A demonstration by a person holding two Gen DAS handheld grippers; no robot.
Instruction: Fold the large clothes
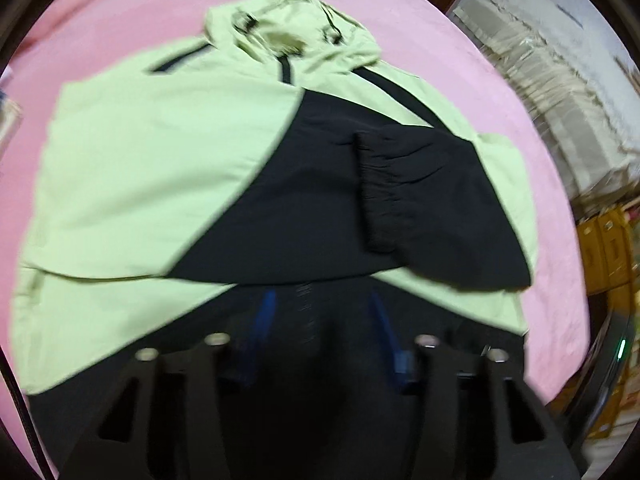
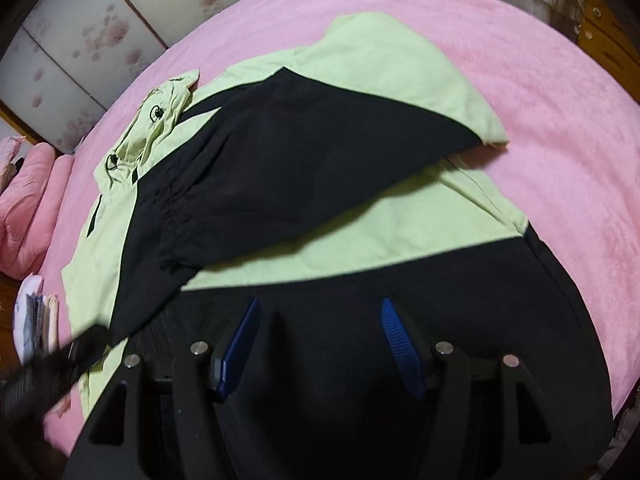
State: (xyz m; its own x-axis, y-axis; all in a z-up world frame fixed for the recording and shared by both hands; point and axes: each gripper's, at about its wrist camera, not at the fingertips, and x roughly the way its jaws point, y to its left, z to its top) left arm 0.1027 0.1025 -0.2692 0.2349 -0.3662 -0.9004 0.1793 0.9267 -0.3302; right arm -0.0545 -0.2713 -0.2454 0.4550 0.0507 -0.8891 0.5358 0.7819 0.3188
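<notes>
Both sleeves point(image 2: 280, 184) lie folded across the jacket point(image 1: 160, 168) on the bed point(image 2: 540, 100); left gripper point(image 1: 320, 320) and right gripper point(image 2: 318, 332), fingers apart and empty, hover over the black hem point(image 2: 440, 300) at the near edge, probably next gripped and folded toward the hood point(image 1: 296, 28).

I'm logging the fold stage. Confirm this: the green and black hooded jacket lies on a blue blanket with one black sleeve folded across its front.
Wrong on the blanket: it is pink, not blue. The jacket lies on a pink blanket with one black sleeve folded across its front, as the right wrist view shows.
</notes>
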